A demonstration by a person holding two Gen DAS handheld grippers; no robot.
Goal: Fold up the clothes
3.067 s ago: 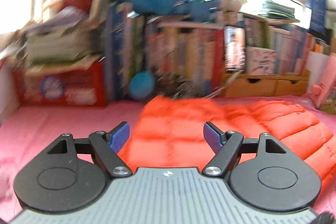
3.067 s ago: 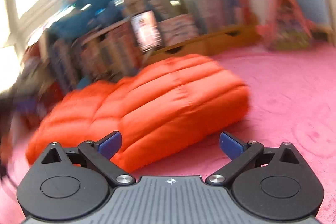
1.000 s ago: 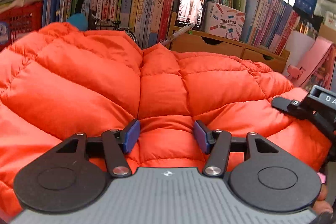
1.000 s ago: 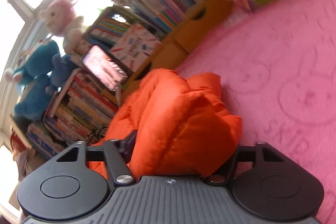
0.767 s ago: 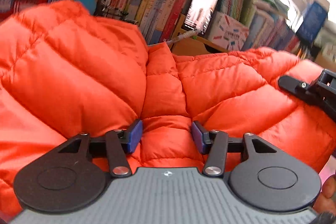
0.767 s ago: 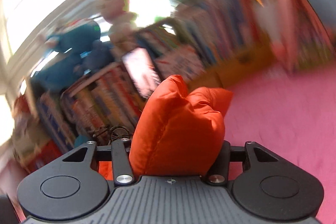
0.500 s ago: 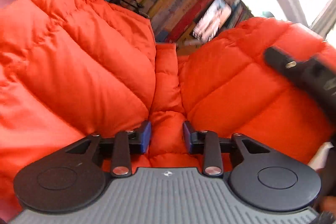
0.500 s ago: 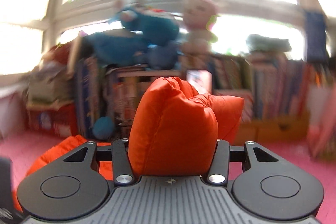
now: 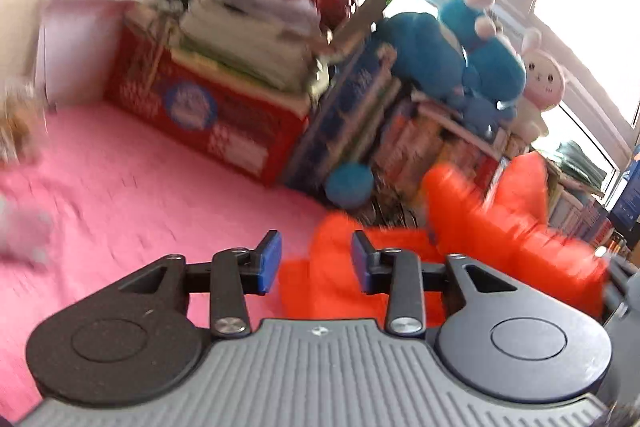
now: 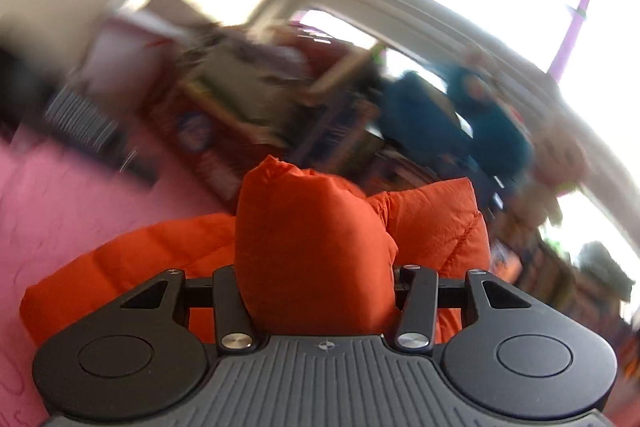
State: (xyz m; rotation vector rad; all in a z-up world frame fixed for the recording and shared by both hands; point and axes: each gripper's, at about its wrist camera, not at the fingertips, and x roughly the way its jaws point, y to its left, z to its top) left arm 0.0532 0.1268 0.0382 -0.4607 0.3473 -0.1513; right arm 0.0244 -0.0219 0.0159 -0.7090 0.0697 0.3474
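Presently we find the right gripper (image 10: pixel 316 283) pinching a raised bunch of the orange puffer jacket (image 10: pixel 312 247); its remainder trails left onto the pink cover (image 10: pixel 52 203). We note the left gripper (image 9: pixel 316 263) spread, empty, with jacket just beyond its right finger.

No legible text (all too blurred)

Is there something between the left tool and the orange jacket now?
Nothing visible stands between them. The left tool is open, and the orange jacket lies directly ahead and to its right on the pink cover. The right tool already grips a jacket fold.
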